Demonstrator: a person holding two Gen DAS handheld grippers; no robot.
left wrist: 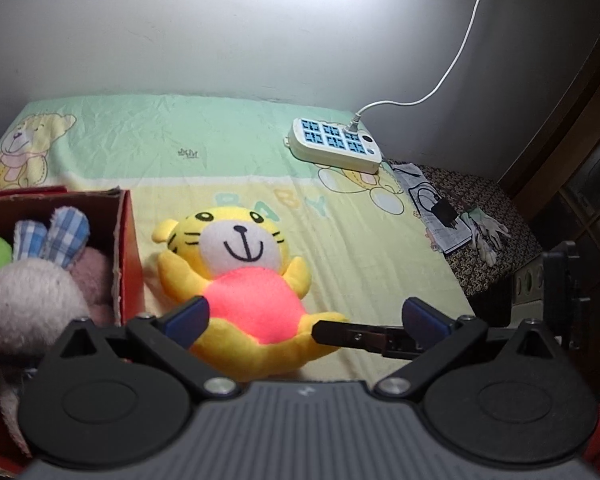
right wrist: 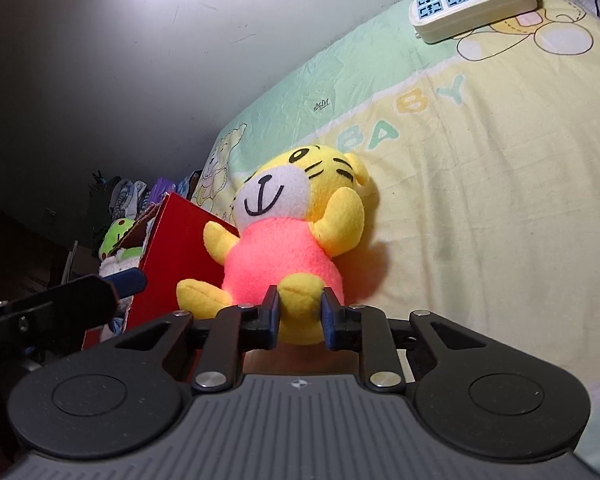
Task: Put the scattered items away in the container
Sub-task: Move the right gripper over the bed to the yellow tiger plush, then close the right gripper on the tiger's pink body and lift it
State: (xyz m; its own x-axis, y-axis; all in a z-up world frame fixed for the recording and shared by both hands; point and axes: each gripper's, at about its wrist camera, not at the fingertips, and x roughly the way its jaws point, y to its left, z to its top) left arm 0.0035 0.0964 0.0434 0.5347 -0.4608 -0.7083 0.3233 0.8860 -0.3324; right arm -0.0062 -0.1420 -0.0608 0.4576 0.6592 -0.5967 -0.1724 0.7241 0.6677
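On the bed sheet (left wrist: pixel 360 248), at 3 o'clock of the red cardboard box (left wrist: pixel 130 248), lies the tiger plush (left wrist: pixel 236 264), light and squashy, its foot pinched by the right tool (right wrist: pixel 300 312) while the left tool (left wrist: pixel 306 318) stands spread, so the firmer torso looks a surer hold.

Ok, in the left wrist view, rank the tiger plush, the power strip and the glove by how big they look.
1. Tiger plush: largest by far, though it lies closest to the camera.
2. Power strip: clearly smaller, farther back on the sheet.
3. Glove: smallest, off to the right on the patterned cloth.
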